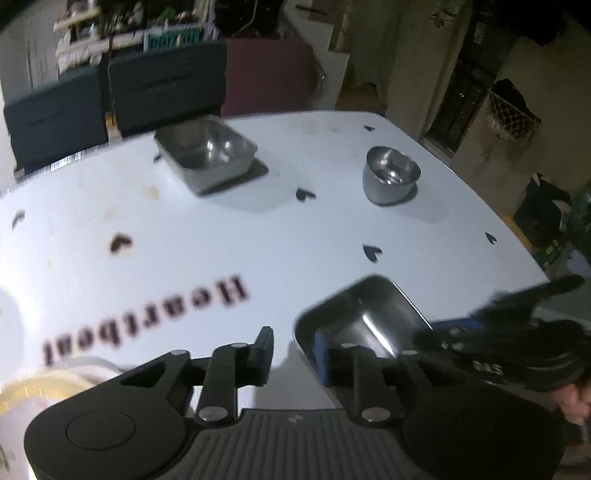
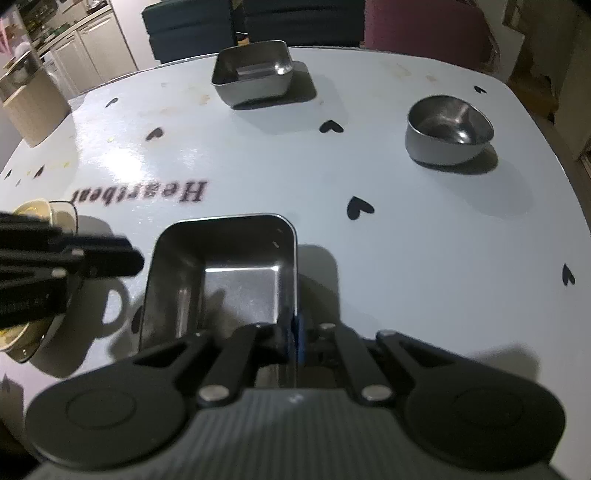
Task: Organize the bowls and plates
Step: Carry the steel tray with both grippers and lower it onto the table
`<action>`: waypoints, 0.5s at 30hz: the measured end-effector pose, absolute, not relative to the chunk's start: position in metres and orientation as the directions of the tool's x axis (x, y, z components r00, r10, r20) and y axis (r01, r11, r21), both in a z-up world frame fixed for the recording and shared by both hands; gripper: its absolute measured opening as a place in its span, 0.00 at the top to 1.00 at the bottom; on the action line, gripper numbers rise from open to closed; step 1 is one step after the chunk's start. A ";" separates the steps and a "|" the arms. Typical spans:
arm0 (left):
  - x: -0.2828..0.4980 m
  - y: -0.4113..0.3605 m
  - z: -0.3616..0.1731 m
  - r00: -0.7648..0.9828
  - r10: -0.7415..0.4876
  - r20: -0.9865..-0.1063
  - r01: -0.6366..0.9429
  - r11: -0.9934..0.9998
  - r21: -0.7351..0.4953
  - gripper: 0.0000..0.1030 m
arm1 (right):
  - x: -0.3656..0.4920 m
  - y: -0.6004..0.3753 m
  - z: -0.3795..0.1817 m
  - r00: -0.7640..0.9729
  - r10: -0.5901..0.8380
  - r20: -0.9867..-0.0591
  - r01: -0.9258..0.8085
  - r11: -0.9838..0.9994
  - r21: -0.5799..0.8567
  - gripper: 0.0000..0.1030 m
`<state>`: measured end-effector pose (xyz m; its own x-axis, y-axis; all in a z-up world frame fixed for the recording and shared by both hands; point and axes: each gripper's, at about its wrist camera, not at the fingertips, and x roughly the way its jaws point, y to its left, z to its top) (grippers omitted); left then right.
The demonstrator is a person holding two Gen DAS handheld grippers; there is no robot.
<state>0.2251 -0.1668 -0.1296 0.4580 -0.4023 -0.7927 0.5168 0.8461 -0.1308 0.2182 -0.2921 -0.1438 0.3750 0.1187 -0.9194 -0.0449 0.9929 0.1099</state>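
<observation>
The right tongs (image 2: 293, 341), low in the frame, pinch the right wall of the near steel tray (image 2: 221, 273); the left tongs (image 1: 295, 354) stand apart, empty. Likely next: lift it toward the far tray (image 2: 255, 74) at the upper surface (image 2: 424, 240), keeping it level.

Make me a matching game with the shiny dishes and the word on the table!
Things:
1. near tray
2. far tray
3. round bowl
4. word "Heartbeat"

Where:
A. far right, standing alone
B. printed on the table, left of middle
C. its wall pinched by the right gripper
D. far edge, before the chairs

Pairs: 1-C, 2-D, 3-A, 4-B
</observation>
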 end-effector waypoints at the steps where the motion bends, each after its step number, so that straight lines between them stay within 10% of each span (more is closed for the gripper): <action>1: 0.228 -0.170 -0.129 0.470 -0.406 -0.784 0.531 0.839 -0.116 0.70 | 0.217 -0.295 -0.144 0.375 0.116 -0.920 -0.016 0.993 0.118 0.89; 5: 0.237 -0.188 -0.130 0.485 -0.414 -0.770 0.605 0.795 -0.047 0.62 | 0.207 -0.311 -0.142 0.370 0.120 -0.921 0.159 0.969 0.191 0.50; 15: 0.247 -0.224 -0.153 0.479 -0.354 -0.804 0.658 0.750 0.062 0.59 | 0.170 -0.320 -0.163 0.301 0.256 -0.919 0.403 0.839 0.366 0.43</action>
